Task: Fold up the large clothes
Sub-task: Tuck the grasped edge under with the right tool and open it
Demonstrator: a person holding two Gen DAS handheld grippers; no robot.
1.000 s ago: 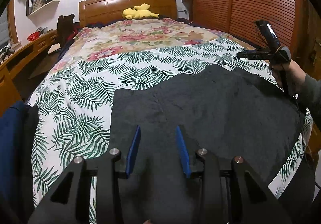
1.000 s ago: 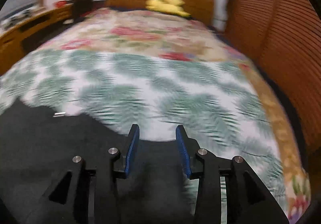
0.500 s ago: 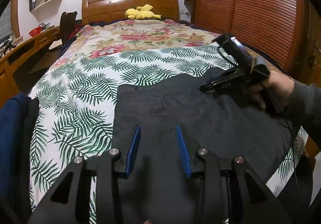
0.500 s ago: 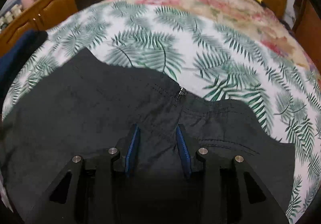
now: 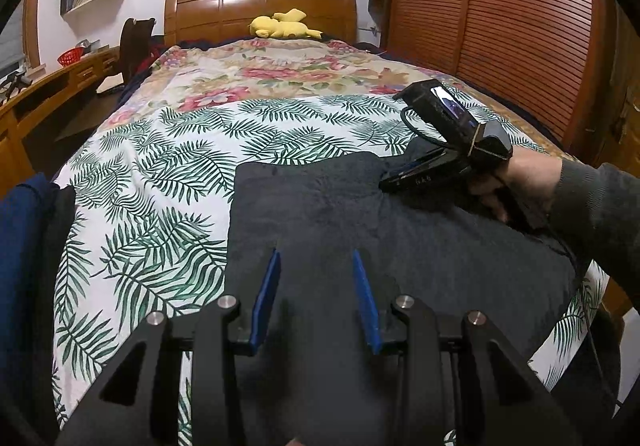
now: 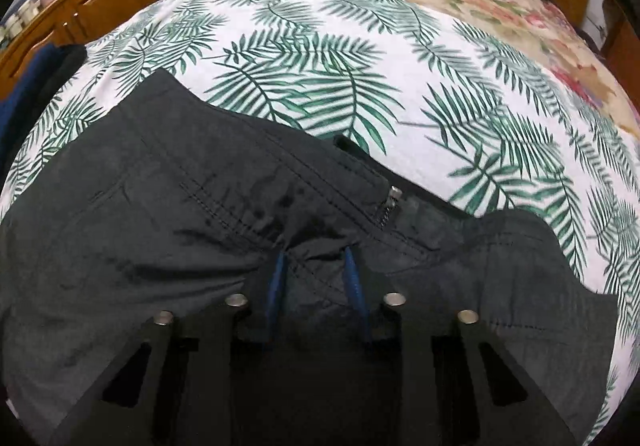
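Note:
A dark grey garment, trousers with a zip (image 6: pixel 388 206), lies spread on the near end of the bed (image 5: pixel 400 246) (image 6: pixel 160 206). My left gripper (image 5: pixel 314 258) is open and empty, hovering over the garment's near part. My right gripper (image 6: pixel 314 258) is open, its blue fingertips pressed down into the cloth just below the zip and waistband. The right gripper also shows in the left wrist view (image 5: pixel 424 176), held by a hand low on the garment's far right part.
The bed has a palm-leaf sheet (image 5: pixel 160 186) and a floral cover (image 5: pixel 280 70). A yellow plush toy (image 5: pixel 284 26) lies by the headboard. Dark blue clothes (image 5: pixel 24 266) lie at the left. A wooden desk (image 5: pixel 48 94) runs along the left, slatted wardrobe doors (image 5: pixel 500 26) on the right.
My right gripper has swung in from the bed's right side and come down onto the garment near the zip. My left gripper has barely moved.

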